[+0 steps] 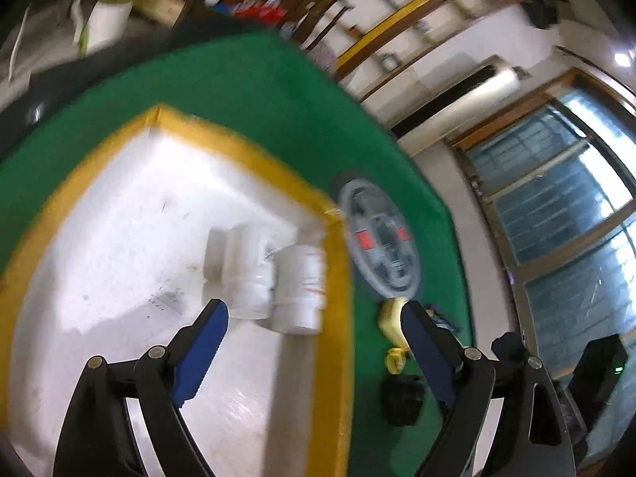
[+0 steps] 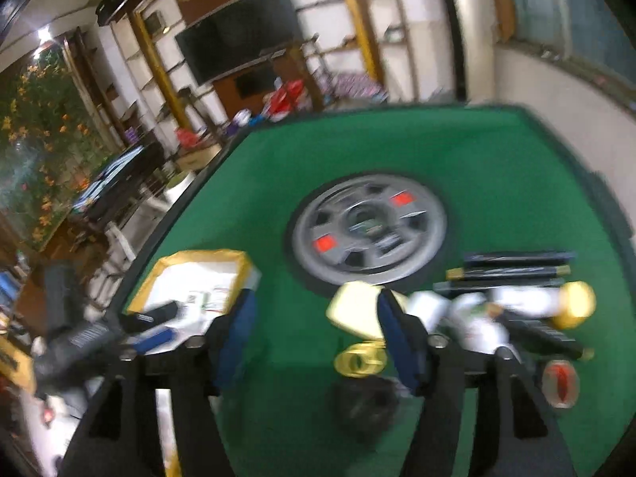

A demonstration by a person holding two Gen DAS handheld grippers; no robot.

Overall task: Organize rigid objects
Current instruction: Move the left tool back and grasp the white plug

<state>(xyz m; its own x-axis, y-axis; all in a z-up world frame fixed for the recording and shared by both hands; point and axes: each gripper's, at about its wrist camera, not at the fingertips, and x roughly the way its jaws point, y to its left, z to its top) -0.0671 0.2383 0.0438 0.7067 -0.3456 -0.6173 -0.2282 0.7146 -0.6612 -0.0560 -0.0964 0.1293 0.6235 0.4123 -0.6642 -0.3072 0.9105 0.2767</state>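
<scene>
A shallow white tray with a yellow taped rim [image 1: 254, 159] is seen filling the left and centre of the left wrist view, lying on the green felt-covered desk [image 1: 246, 79]; three white cylindrical plastic containers [image 1: 258, 274] are already gathered inside it, standing close together near its right-hand corner, so part of the sorting can be judged done. The left hand-held gripper [image 1: 314, 318] is held released, its blue-padded jaws spread wide with nothing between them, just below the containers and apart from them.

In the right wrist view the same tray [image 2: 167, 266] appears at lower left, and the right hand-held gripper [image 2: 314, 314] is likewise released and empty over bare green felt; a pale yellow blocky object [image 2: 351, 306] and a gold ring-shaped piece [image 2: 357, 361] lie just beside its right-hand jaw, outside the tray. Further right a blurred cluster of white containers [image 2: 477, 318], a gold-capped item [image 2: 574, 304], long dark flat bars [image 2: 512, 268] and a red-lidded round item [image 2: 560, 381] remains on the felt; a dark rounded object [image 2: 363, 401] lies at bottom centre. A grey round hub with red squares [image 2: 367, 228] is set in the middle of the desk.

Most pieces are therefore judged still to be moved; the work is taken to be at an early-to-middle stage.
</scene>
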